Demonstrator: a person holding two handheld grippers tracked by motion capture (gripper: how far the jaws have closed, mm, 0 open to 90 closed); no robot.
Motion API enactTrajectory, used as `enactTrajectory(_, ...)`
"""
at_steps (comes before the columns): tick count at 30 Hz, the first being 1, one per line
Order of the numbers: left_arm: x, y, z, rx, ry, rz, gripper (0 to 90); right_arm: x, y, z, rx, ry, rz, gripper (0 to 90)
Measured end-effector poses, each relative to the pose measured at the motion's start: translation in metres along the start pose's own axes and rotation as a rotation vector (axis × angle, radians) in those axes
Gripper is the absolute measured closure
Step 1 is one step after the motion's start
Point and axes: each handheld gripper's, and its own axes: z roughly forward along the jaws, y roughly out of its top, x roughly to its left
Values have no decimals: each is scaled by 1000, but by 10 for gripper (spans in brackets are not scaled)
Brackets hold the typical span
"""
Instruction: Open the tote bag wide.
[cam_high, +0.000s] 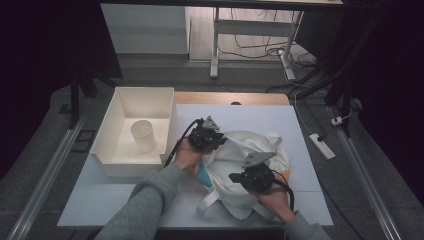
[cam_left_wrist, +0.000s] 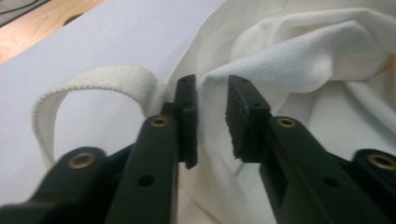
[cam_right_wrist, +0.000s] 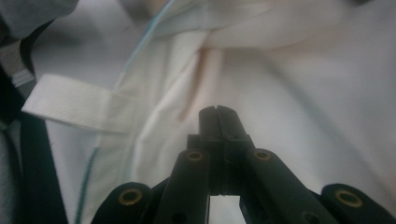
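Bags: I count one white cloth bag (cam_high: 250, 165), crumpled on the white table (cam_high: 100, 200) at its near middle, between my two grippers.
Bag axis: its long side runs from far right to near left in the high view; I cannot tell which end is the mouth.
Straps: I count two webbing handles clearly, one looped beside my left gripper (cam_left_wrist: 88, 88), one flat on the near edge (cam_right_wrist: 74, 109).
Left gripper (cam_high: 212, 134): jaws parted a little, a fold of the bag's edge between them, pads (cam_left_wrist: 245, 116) not pressing it.
Right gripper (cam_high: 252, 175): jaws fully together, nothing visibly pinched, tips over the bag's cloth.
Bins: one cream bin (cam_high: 120, 115) at the table's far left, well apart from the bag.
Cups: one pale cup (cam_high: 143, 135), lying tilted inside the bin.
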Motion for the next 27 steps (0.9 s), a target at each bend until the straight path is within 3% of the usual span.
enactTrajectory(8,-8,-2,-20,3,-61,-21,516,-24,-8,-24,-55,-37,39,900)
enactTrajectory(13,-12,-8,-34,23,-72,-19,480,-36,-14,-32,-79,-56,63,900)
enactTrajectory(16,-14,-10,-44,17,-85,-25,455,-40,-16,-38,-95,-75,68,713)
enactTrajectory(18,-17,-11,-51,11,-92,-26,444,-42,-18,-42,-111,-74,71,680)
enactTrajectory(20,-20,-12,-56,7,-134,-29,433,-44,-19,-46,-126,-74,78,635)
enactTrajectory(27,-39,-8,-74,-10,-138,20,416,-50,-24,-57,-156,-105,83,541)
